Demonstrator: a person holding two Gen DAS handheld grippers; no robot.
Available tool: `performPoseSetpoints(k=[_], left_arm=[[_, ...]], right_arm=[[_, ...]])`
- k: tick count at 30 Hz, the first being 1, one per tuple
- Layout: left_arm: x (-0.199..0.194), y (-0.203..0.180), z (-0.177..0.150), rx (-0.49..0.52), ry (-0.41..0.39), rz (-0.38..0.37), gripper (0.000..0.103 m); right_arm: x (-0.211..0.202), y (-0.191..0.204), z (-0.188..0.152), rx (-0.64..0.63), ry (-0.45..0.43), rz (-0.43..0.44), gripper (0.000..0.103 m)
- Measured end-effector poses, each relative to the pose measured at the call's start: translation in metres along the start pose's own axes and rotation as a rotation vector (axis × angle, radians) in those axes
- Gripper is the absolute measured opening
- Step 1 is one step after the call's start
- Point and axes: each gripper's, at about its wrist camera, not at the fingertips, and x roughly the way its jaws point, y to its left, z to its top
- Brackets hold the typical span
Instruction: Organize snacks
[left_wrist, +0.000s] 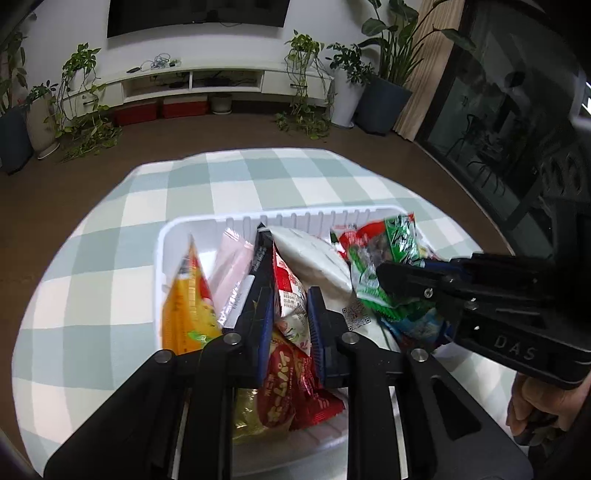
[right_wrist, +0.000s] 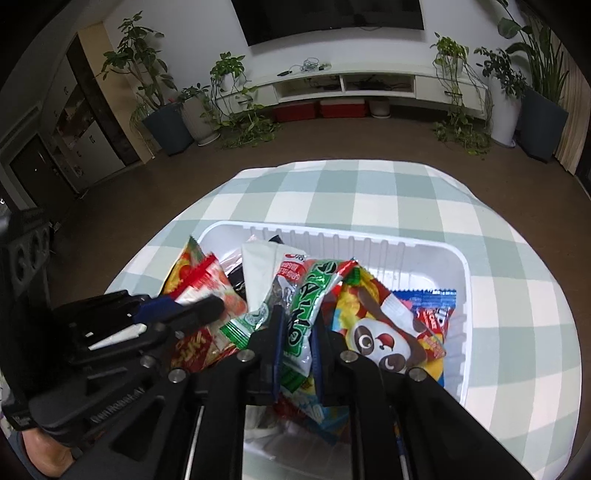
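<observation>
Left wrist view: the left gripper (left_wrist: 290, 317) pinches a red packet (left_wrist: 291, 295) above the white tray (left_wrist: 192, 225); the right gripper (right_wrist: 297, 332) clamps a green packet (right_wrist: 308, 295) over that tray on the checked cloth (right_wrist: 517, 314).

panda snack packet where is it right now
In the right wrist view, the colourful foil packet with a panda face lies in the right half of the white plastic tray, just right of the right claw, overlapping a blue-and-red wrapper.
</observation>
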Motion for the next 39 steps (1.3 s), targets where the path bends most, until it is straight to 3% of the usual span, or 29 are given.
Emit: performPoseSetpoints(k=[8,12,16,21,23,25,27,28,30,33,35,37,39], left_arm=[[0.008,-0.002,-0.002,0.006,-0.018,0.008,0.020],[-0.001,-0.002,0.000,0.011,-0.039,0.013,0.033],[-0.009,-0.003,0.000,0.012,-0.055,0.030,0.040],[-0.023,-0.004,0.000,0.002,-0.087,0.041,0.062],[-0.034,-0.007,-0.001,0.008,-0.110,0.045,0.068],[-0.053,-0.013,-0.003,0.014,-0.157,0.061,0.081],[-0.078,-0.023,-0.008,0.035,-0.221,0.110,0.094],[-0.089,-0.029,-0.011,0.047,-0.249,0.134,0.097],[-0.117,-0.044,-0.021,0.080,-0.321,0.215,0.099],[-0.159,-0.065,-0.045,0.067,-0.421,0.361,0.103],[-0.181,-0.077,-0.064,0.049,-0.469,0.418,0.103],[-0.199,-0.087,-0.082,0.017,-0.484,0.428,0.103],[-0.212,-0.093,-0.099,-0.006,-0.467,0.381,0.103]], right_arm=[[0.000,-0.001,0.001,-0.015,-0.005,-0.016,0.019],[-0.006,0.001,0.004,-0.009,-0.016,-0.006,0.041],[-0.013,0.004,0.003,-0.019,-0.026,-0.003,0.041],[-0.026,0.001,0.002,-0.004,-0.048,0.003,0.042],[-0.040,-0.001,0.000,0.008,-0.078,0.008,0.045],[-0.062,-0.002,-0.005,0.015,-0.135,-0.008,0.053],[-0.086,0.001,-0.011,0.001,-0.203,-0.037,0.071],[-0.104,0.005,-0.016,-0.013,-0.259,-0.051,0.077],[-0.135,0.012,-0.027,-0.034,-0.363,-0.072,0.100],[-0.178,0.022,-0.048,-0.064,-0.513,-0.099,0.103],[-0.199,0.028,-0.064,-0.067,-0.568,-0.106,0.103],[-0.212,0.034,-0.076,-0.068,-0.572,-0.111,0.103],[-0.220,0.040,-0.086,-0.050,-0.547,-0.150,0.103]])
